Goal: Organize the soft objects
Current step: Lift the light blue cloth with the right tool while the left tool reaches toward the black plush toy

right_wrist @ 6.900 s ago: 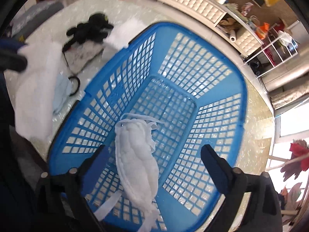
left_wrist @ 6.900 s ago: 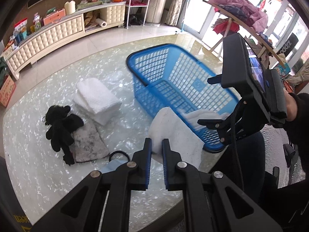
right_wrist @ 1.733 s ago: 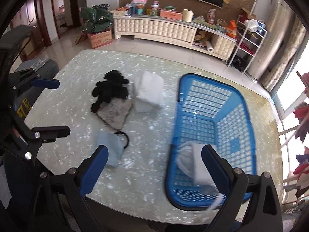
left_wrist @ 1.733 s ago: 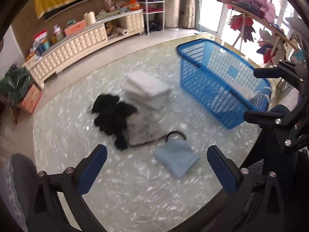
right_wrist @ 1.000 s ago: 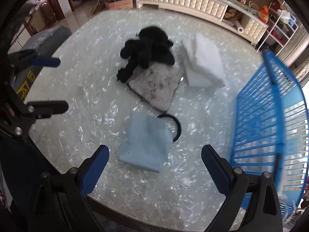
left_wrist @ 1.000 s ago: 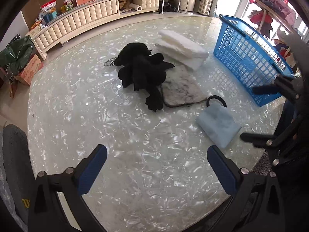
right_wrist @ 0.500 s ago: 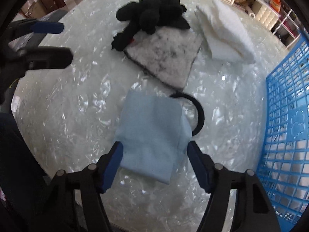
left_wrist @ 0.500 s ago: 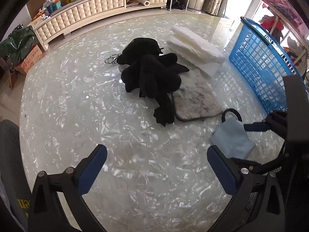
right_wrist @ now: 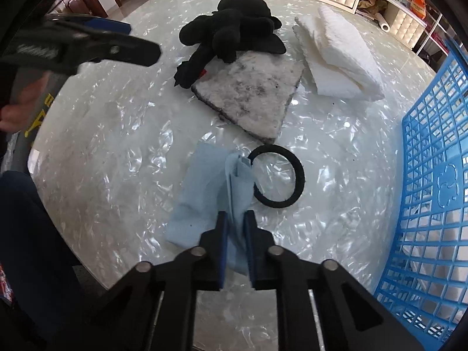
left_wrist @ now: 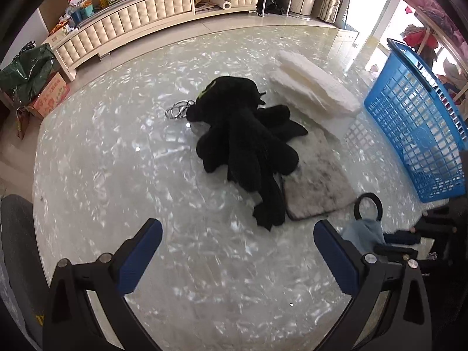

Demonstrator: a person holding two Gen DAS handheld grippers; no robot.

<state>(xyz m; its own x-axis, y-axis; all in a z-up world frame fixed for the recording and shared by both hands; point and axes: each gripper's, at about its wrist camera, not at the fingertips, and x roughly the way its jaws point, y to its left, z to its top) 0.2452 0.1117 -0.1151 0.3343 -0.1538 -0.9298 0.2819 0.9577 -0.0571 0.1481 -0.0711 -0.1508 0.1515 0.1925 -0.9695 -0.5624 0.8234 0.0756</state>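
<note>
My right gripper (right_wrist: 235,218) is shut on a bunched fold of the light blue cloth (right_wrist: 204,193), which lies on the pearly table next to a black hair ring (right_wrist: 280,175). Beyond them a black plush toy (right_wrist: 231,32) partly rests on a grey-white fuzzy mat (right_wrist: 254,93), with a folded white towel (right_wrist: 339,55) to the right. In the left wrist view my left gripper (left_wrist: 237,234) hangs open over bare table just short of the plush toy (left_wrist: 242,143), holding nothing. The blue cloth (left_wrist: 362,232) shows at lower right there.
A blue mesh basket (right_wrist: 433,175) stands at the table's right edge with white cloth inside. A metal key ring (left_wrist: 178,111) lies beside the plush toy's head. The table's round edge runs close below my grippers. A cream cabinet (left_wrist: 131,20) lines the far wall.
My right gripper sank onto the blue cloth and its jaws went from wide to shut, pinching the cloth into a ridge. My left gripper drifted closer to the plush toy, still open.
</note>
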